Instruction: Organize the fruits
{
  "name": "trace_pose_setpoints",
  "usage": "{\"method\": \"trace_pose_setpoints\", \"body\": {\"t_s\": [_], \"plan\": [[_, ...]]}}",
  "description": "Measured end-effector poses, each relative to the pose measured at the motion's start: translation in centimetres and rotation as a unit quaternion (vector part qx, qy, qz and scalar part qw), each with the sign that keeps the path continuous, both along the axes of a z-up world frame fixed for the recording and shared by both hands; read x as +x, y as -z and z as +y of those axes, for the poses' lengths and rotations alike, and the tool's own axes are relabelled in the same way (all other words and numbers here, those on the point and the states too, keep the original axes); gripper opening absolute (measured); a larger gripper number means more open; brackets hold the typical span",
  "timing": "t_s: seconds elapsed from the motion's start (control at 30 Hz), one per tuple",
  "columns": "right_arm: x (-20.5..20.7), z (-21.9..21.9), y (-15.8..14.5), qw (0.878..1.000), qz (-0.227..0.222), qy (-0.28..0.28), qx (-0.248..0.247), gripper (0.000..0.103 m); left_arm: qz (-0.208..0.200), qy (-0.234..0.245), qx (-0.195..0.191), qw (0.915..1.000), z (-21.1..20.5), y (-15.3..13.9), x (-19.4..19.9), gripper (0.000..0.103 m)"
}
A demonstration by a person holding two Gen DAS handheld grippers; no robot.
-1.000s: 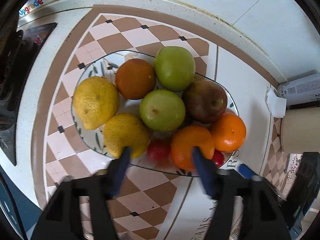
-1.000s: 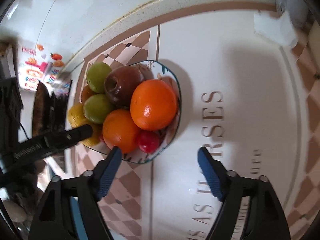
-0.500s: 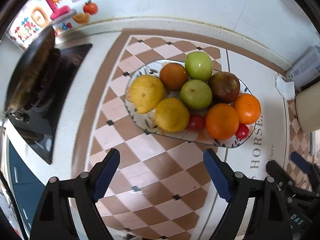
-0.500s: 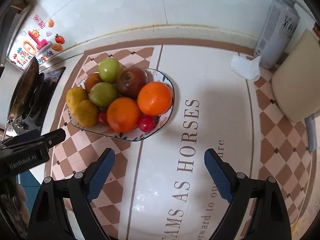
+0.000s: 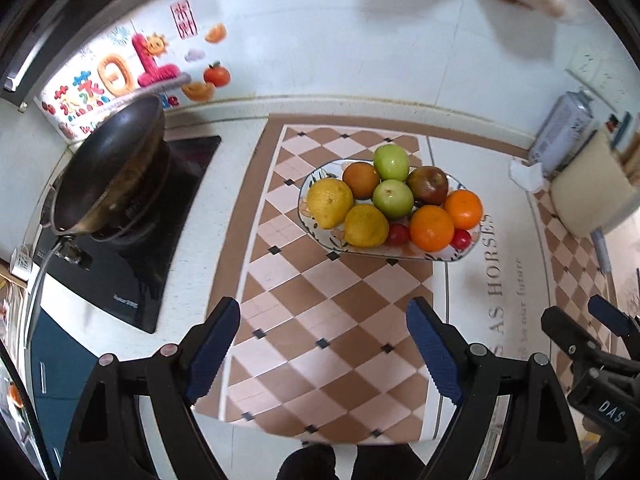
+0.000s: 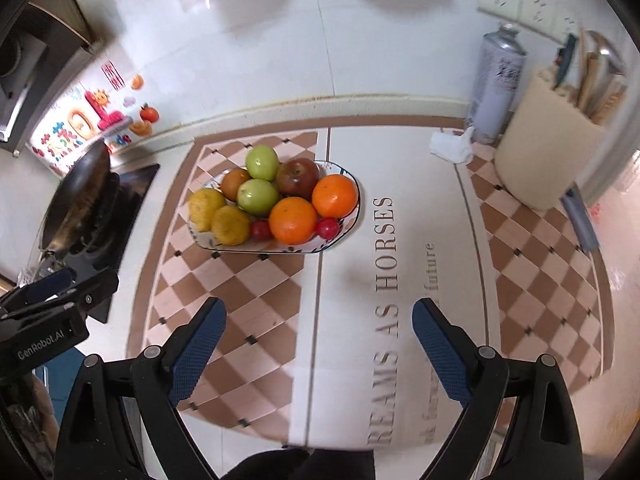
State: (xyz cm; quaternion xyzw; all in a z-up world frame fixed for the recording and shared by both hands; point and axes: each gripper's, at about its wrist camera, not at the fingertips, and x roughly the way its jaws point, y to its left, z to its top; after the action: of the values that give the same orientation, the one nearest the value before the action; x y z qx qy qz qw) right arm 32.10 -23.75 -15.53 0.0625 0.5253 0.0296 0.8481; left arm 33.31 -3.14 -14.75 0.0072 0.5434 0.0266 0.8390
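Observation:
A patterned plate (image 5: 320, 170) sits on a checkered mat and holds lemons (image 5: 330, 203), green apples (image 5: 393, 199), a red apple (image 5: 427, 185), oranges (image 5: 431, 227) and small red tomatoes (image 5: 397, 234). The plate also shows in the right wrist view (image 6: 352, 176), with oranges (image 6: 293, 219) at its front. My left gripper (image 5: 324, 314) is open and empty, well back from the plate and high above the mat. My right gripper (image 6: 320, 316) is open and empty, likewise far from the plate.
A dark pan (image 5: 108, 168) sits on a black cooktop (image 5: 120, 272) at the left. A spray can (image 6: 496, 84), a crumpled tissue (image 6: 452, 146) and a beige utensil holder (image 6: 544, 152) stand at the right. The counter's front edge lies below the grippers.
Both grippers have pulled up and back from the plate, so the fruit looks much smaller. The left gripper's jaws, close to the fruit a second ago, have opened wide.

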Motion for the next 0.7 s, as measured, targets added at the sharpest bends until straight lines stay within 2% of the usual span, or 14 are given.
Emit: {"method": "trace_pose_setpoints", "body": {"t_s": [0.23, 0.4, 0.7], "plan": [[-7.4, 2.8, -5.0, 0.999, -0.044, 0.020, -0.009, 0.096, -0.034, 0.039, -0.013, 0.9986, 1.9, -3.8, -5.8, 0.085], [-12.5, 4.6, -8.5, 0.997, -0.073, 0.025, -0.014, 0.096, -0.065, 0.056, -0.009, 0.9963, 2.8, -6.9, -9.9, 0.085], [-18.5, 5.7, -14.5, 0.993, -0.117, 0.012, -0.016, 0.096, -0.094, 0.046, -0.016, 0.9943, 4.0, -11.0, -15.4, 0.085]]}}
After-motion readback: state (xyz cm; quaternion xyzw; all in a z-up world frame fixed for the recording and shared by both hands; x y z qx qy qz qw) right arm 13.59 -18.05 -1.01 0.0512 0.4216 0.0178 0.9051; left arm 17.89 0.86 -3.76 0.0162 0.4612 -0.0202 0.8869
